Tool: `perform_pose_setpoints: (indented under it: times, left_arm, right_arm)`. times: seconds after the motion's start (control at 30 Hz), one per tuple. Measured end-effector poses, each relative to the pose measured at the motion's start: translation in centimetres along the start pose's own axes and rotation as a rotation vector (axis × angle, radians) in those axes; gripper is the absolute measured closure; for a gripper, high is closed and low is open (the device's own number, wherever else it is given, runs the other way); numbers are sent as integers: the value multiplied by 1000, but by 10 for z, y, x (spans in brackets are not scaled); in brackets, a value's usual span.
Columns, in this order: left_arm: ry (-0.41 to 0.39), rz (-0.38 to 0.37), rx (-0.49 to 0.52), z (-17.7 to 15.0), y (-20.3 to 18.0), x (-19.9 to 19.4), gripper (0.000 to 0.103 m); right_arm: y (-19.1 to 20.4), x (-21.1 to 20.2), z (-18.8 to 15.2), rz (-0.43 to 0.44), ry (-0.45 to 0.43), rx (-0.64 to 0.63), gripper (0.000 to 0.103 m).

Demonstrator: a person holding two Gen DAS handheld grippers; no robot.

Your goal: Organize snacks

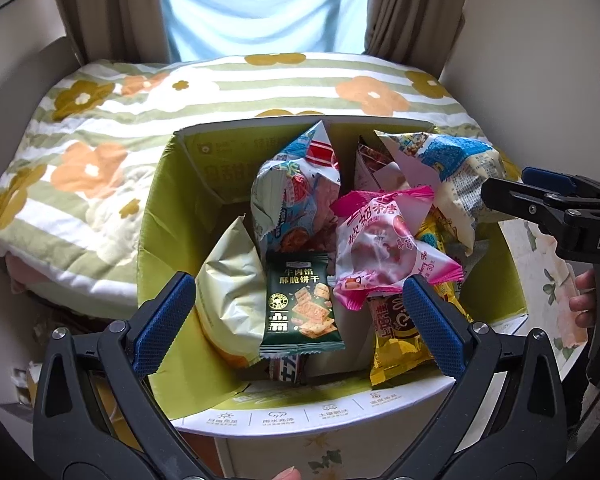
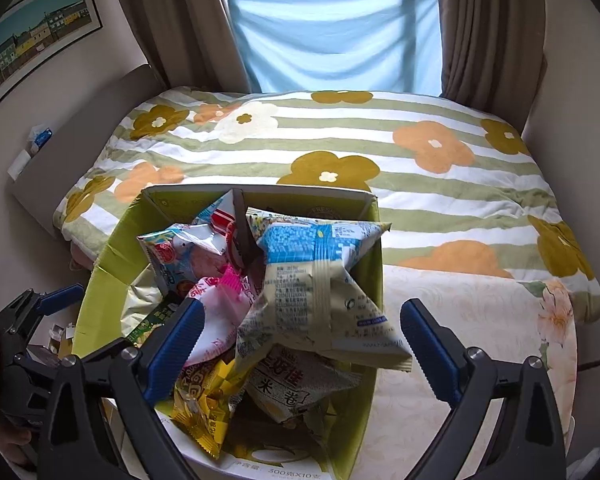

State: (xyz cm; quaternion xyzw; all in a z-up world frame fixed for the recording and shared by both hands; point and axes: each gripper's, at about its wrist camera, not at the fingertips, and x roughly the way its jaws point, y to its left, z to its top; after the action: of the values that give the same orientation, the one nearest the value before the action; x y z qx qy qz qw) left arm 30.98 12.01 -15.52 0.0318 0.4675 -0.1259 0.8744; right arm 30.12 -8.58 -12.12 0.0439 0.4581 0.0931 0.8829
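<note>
Soft daylight comes through the window (image 2: pixel 332 36) behind the blue cloth (image 2: pixel 336 40); both views are bright and sharp, strongly curved, with dark rounded corners.

Snack packets piled in a green cardboard box (image 1: pixel 156 216) beside the bed (image 1: pixel 100 128).
The left claw (image 1: pixel 300 312) hangs wide open over the box's near edge, gripping nothing; a dark green cracker packet (image 1: pixel 300 304) lies between its blue pads (image 1: pixel 162 320), with a pink candy packet (image 1: pixel 384 248) toward the right wall.
</note>
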Motion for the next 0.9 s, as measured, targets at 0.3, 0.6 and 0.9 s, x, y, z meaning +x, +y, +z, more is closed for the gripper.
perform_pose_setpoints:
  times: [0.3, 0.6, 0.9]
  left_arm:
    - [-56, 24, 3, -7, -11, -35, 0]
    - [-177, 55, -30, -28, -54, -112, 0]
    - [-300, 63, -52, -74, -113, -201, 0]
  right_arm:
    - [6, -37, -8, 5, -67, -9, 6]
    - [-7, -121, -40, -17, -174, -19, 6]
    - [-20, -227, -106, -112, -298, -33, 6]
